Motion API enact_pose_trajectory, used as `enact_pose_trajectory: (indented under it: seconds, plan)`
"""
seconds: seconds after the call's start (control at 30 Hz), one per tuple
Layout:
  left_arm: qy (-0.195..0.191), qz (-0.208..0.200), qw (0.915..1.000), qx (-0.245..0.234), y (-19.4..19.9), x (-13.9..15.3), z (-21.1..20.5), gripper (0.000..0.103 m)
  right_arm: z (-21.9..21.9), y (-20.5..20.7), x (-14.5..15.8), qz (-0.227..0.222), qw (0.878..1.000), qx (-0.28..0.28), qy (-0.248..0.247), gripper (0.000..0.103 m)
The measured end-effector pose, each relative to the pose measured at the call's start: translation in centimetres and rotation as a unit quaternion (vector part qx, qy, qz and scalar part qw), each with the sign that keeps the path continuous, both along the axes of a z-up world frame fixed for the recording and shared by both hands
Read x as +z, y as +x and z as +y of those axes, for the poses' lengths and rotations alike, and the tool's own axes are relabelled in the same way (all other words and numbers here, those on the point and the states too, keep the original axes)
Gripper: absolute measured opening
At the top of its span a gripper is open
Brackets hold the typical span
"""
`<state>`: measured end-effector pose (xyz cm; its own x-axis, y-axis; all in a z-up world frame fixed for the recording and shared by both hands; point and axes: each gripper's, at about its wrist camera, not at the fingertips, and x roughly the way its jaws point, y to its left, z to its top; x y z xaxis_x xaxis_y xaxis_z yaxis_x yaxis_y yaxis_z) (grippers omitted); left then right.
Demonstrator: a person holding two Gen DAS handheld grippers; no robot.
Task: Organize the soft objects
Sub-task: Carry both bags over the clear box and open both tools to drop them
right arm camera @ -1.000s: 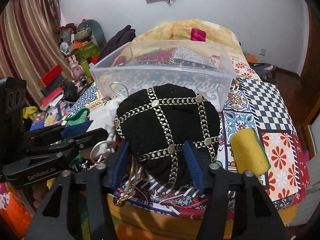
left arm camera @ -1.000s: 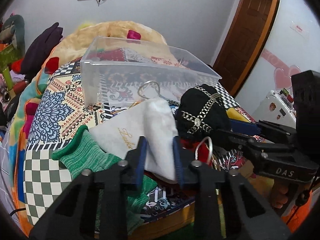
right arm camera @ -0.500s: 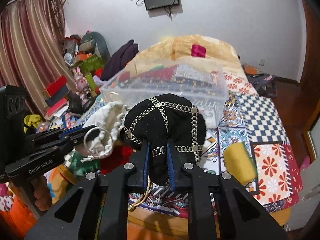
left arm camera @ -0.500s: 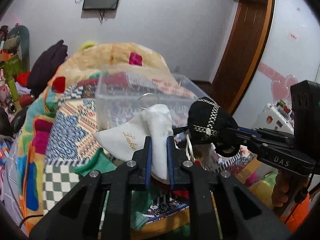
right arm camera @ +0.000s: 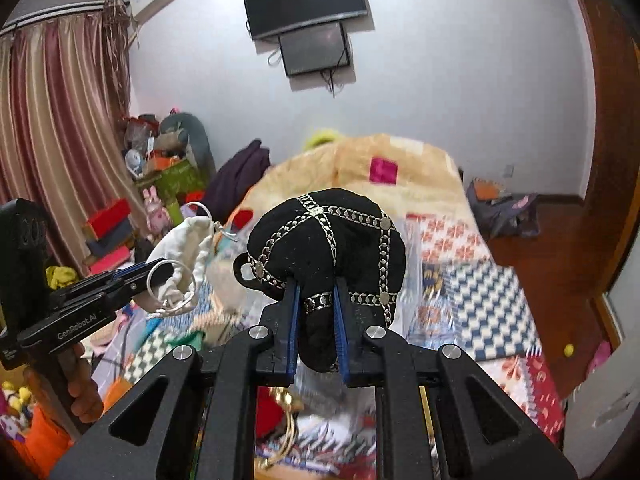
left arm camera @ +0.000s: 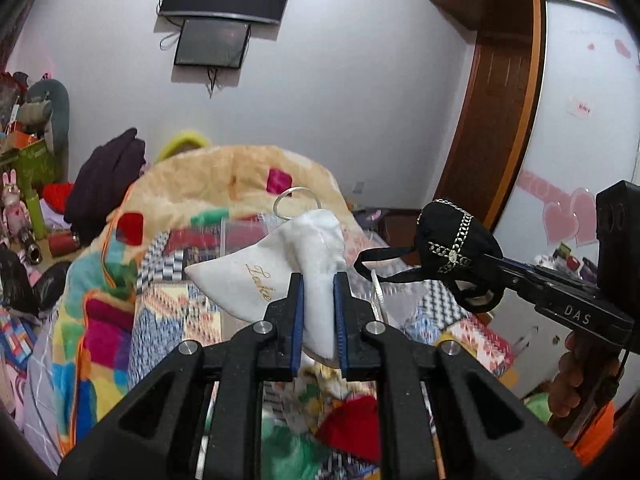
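My left gripper (left arm camera: 318,288) is shut on a white drawstring pouch (left arm camera: 280,264) with gold lettering and holds it up in the air above the bed. My right gripper (right arm camera: 316,300) is shut on a black pouch (right arm camera: 332,236) with silver chain trim, also lifted. Each held pouch shows in the other view: the black pouch (left arm camera: 456,248) to the right, the white pouch (right arm camera: 184,252) to the left. The clear plastic bin (left arm camera: 244,236) is blurred and mostly hidden behind the white pouch.
The bed has a patterned quilt (right arm camera: 488,300) and a cream blanket (left arm camera: 240,176) at the far end. Red (left arm camera: 352,428) and green (left arm camera: 288,456) soft items lie below the left gripper. Clutter stands at the left wall (right arm camera: 168,168). A wardrobe (left arm camera: 576,160) is on the right.
Both grippers closed on their pouches and lifted them up off the bed. The views have tilted upward, so the bin and quilt sit lower and blurred.
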<state>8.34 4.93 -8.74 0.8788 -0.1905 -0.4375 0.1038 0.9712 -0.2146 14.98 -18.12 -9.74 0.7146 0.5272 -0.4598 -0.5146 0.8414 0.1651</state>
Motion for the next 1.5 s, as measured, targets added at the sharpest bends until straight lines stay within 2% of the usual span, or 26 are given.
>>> enact_pose_trajectory:
  seconds: [0.27,0.57,0.8,1.0,1.1,1.33,1.5]
  plan:
    - [0.016,0.004,0.9998,0.012,4.6,0.8,-0.1,0.013,2.2,3.7,0.6,-0.012,1.000,-0.014,-0.006,0.014]
    - [0.024,0.073,0.9970,0.009,11.0,-2.6,-0.4,0.013,4.4,7.4,-2.2,0.032,0.999,-0.015,-0.033,0.014]
    - [0.059,0.128,0.9899,-0.006,13.9,-5.7,-2.2,0.013,5.3,9.5,-5.3,0.078,0.994,-0.013,-0.072,0.014]
    - [0.058,0.161,0.9852,-0.013,15.0,-7.5,-2.4,0.014,5.9,9.9,-6.2,0.098,0.990,-0.010,-0.097,0.014]
    - [0.064,0.166,0.9841,-0.010,14.9,-7.8,-2.6,0.015,5.8,9.9,-6.3,0.101,0.990,-0.010,-0.099,0.018]
    - [0.062,0.159,0.9852,-0.011,13.9,-7.1,-2.7,0.028,4.9,9.4,-5.3,0.091,0.991,-0.012,-0.094,0.025]
    - [0.068,0.126,0.9897,-0.001,11.9,-5.0,-2.8,0.042,4.2,8.2,-3.7,0.069,0.994,-0.016,-0.082,0.039]
